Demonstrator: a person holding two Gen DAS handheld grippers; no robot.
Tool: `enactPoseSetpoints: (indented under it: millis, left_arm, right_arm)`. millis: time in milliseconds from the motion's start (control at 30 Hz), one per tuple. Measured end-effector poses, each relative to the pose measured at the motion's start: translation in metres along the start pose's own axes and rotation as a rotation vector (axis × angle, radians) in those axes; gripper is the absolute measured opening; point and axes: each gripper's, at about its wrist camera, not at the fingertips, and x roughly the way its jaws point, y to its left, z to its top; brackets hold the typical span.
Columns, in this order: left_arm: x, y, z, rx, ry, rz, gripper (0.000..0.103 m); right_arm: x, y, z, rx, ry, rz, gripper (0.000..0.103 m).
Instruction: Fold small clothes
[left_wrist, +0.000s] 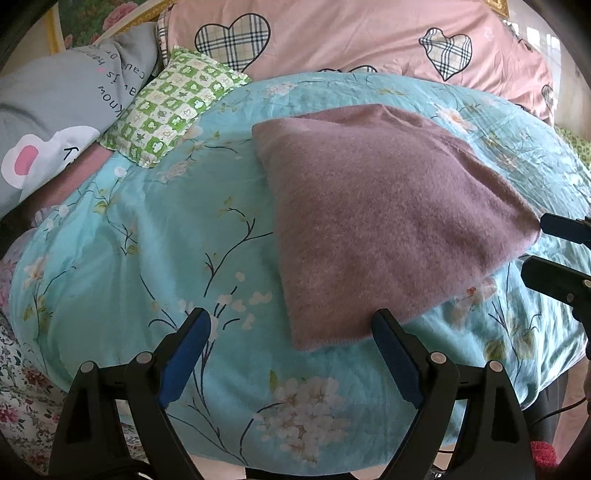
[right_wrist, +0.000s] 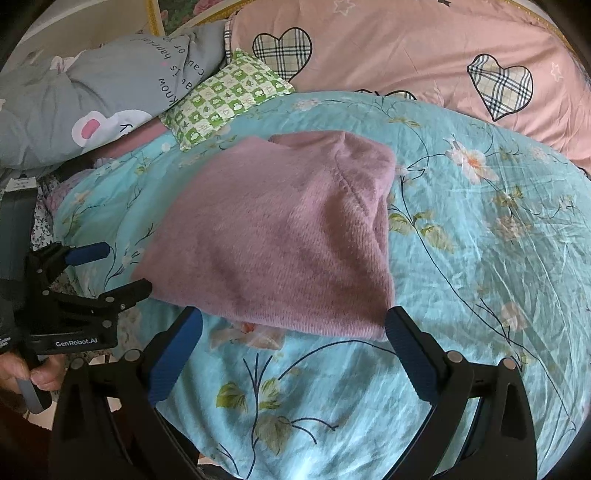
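Nearest: left gripper (left_wrist: 291, 319) with jaws spread wide, nothing between them, hovering over teal floral quilt (left_wrist: 147, 258) at near-left corner of sweater; one fingertip just beside the hem edge. Right gripper (right_wrist: 293, 317) likewise wide apart, empty, at near hem of sweater, right finger (right_wrist: 410, 347) at the near-right corner, contact unclear. Each gripper seen from the other's camera at frame edge, also parted. Hand (right_wrist: 40, 373) around left gripper handle, low left.

Mid: mauve fuzzy sweater (left_wrist: 388, 221) folded into compact block, lying flat on quilt on the bed, centre-right in left view, centre in right view.

Beyond: green checked small pillow (left_wrist: 170, 107) past sweater's far-left corner, apart from it. Grey printed bedding (left_wrist: 66, 110) further left. Farthest: pink heart-print duvet (left_wrist: 351, 33) across back.
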Motion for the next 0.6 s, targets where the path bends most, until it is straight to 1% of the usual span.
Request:
enactPoseSetpoints:
  millis: [600]
  left_arm:
    - [0.0050,-0.0035,0.0024,-0.002,0.010,-0.011,0.090]
  right_arm:
    - [0.0034,-0.0002,0.0022,0.018,0.000,-0.002,0.100]
